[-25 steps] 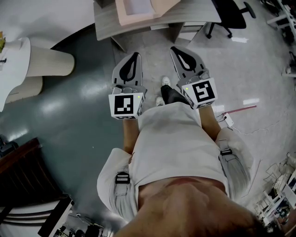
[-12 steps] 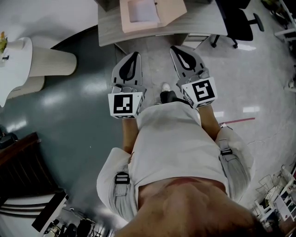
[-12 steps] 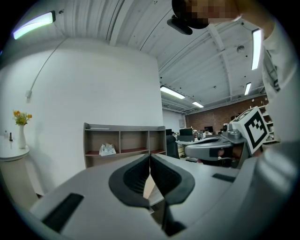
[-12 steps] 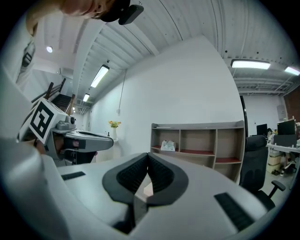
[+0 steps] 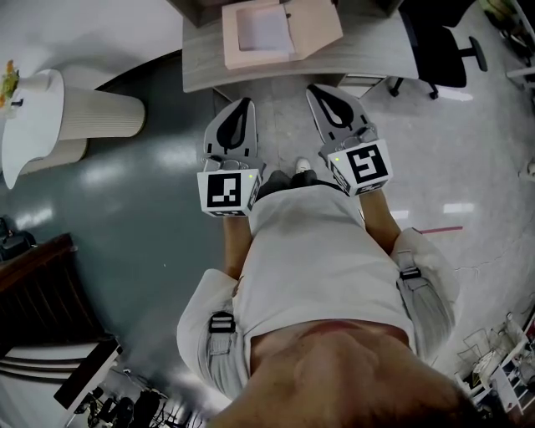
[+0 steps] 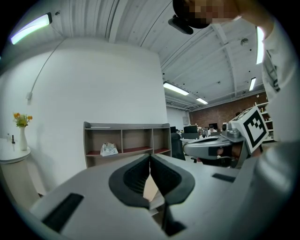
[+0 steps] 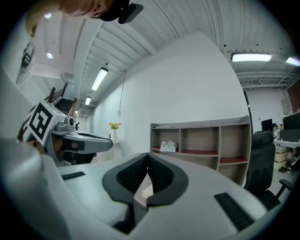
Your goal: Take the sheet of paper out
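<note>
A flat pink-beige box (image 5: pixel 311 25) lies open on the grey desk (image 5: pixel 201 63) at the top of the head view, with a white sheet of paper (image 5: pixel 262 28) inside it. Both grippers are held out level in front of the person, short of the desk's near edge. My left gripper (image 5: pixel 244 101) has its jaws together with nothing between them, and so does my right gripper (image 5: pixel 317 88). In the left gripper view the left gripper (image 6: pixel 150 157) shows its pads meeting at the tip. In the right gripper view the right gripper (image 7: pixel 148 157) looks the same.
A black office chair (image 5: pixel 440 40) stands at the desk's right end. A round white table (image 5: pixel 32 125) on a ribbed base is at the left, and dark wooden furniture (image 5: pixel 38 292) at the lower left. A wooden shelf unit (image 6: pixel 126 142) stands against the far wall.
The desk and the box have slid down the head view, nearer to the grippers, as the person walks toward them. Both grippers keep the same pose, jaws together.
</note>
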The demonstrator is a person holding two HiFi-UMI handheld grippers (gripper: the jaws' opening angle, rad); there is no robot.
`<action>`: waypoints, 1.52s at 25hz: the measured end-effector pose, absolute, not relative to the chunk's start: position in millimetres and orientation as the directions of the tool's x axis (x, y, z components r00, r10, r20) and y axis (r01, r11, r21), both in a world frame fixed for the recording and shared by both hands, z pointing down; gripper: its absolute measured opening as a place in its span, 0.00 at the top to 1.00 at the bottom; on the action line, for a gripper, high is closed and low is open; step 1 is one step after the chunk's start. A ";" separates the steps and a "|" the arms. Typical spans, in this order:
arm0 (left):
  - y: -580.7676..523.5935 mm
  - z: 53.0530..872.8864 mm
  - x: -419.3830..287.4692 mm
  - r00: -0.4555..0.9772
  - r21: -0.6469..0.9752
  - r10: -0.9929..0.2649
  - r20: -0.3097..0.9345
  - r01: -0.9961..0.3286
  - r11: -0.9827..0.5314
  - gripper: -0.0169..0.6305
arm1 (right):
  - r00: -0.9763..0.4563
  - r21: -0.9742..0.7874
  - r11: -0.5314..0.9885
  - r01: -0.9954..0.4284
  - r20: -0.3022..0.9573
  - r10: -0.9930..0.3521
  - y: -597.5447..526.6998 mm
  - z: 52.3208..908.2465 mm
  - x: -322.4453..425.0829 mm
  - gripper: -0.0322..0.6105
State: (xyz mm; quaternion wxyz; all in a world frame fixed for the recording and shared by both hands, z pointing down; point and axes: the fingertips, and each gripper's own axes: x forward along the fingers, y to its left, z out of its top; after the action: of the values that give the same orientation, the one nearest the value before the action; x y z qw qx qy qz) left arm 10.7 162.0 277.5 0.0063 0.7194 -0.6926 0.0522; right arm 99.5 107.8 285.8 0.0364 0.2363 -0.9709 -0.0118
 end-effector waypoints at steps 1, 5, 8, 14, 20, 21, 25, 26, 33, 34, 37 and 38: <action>159.0 277.8 9.6 0.034 -0.064 -0.996 0.085 -0.997 -0.040 0.94 | -0.886 0.037 0.888 -0.458 0.065 -0.459 105.1 286.0 98.5 0.92; 147.3 281.4 2.6 0.037 -0.064 -0.995 0.090 -0.997 -0.043 0.94 | -0.883 0.032 0.886 -0.463 0.071 -0.464 93.5 290.0 91.7 0.92; 136.3 283.8 -5.3 0.046 -0.059 -0.995 0.090 -0.997 -0.052 0.94 | -0.878 0.031 0.881 -0.472 0.074 -0.473 83.6 292.4 84.9 0.92; 110.6 290.5 -30.4 0.075 -0.049 -0.993 0.094 -0.996 -0.080 0.94 | -0.859 0.035 0.864 -0.502 0.094 -0.503 60.3 299.1 63.4 0.92; 78.0 295.2 -61.4 0.112 -0.042 -0.988 0.105 -0.992 -0.117 0.94 | -0.836 0.037 0.843 -0.537 0.109 -0.538 31.5 301.7 35.3 0.92; 72.9 295.7 -66.4 0.118 -0.039 -0.987 0.107 -0.992 -0.123 0.94 | -0.833 0.038 0.840 -0.542 0.110 -0.542 27.0 301.9 30.7 0.92; 53.5 296.9 -82.4 0.145 -0.036 -0.984 0.106 -0.988 -0.149 0.94 | -0.819 0.044 0.827 -0.561 0.119 -0.561 11.2 303.8 15.3 0.92; 49.3 297.3 -86.2 0.153 -0.034 -0.983 0.104 -0.987 -0.157 0.94 | -0.814 0.047 0.823 -0.566 0.122 -0.567 7.7 304.4 11.5 0.92; 22.5 304.5 -114.3 0.216 -0.018 -0.971 0.106 -0.976 -0.219 0.94 | -0.776 0.058 0.785 -0.617 0.126 -0.618 -14.8 305.6 -15.0 0.92; 19.5 306.5 -117.3 0.227 -0.016 -0.968 0.108 -0.973 -0.229 0.94 | -0.768 0.059 0.778 -0.626 0.127 -0.627 -17.0 306.9 -17.7 0.92; 11.6 315.6 -122.9 0.264 -0.008 -0.957 0.122 -0.964 -0.267 0.94 | -0.742 0.051 0.753 -0.656 0.139 -0.656 -20.8 314.6 -21.8 0.92; 8.7 318.4 -124.3 0.275 -0.005 -0.953 0.126 -0.961 -0.278 0.94 | -0.734 0.047 0.745 -0.665 0.145 -0.664 -22.1 317.1 -22.8 0.92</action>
State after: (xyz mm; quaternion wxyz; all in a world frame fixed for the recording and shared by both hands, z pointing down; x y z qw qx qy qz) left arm -124.3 8.7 318.4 0.0359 0.7976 -0.5998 0.0521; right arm -22.8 -22.1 317.1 0.0764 0.3568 -0.9310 0.0040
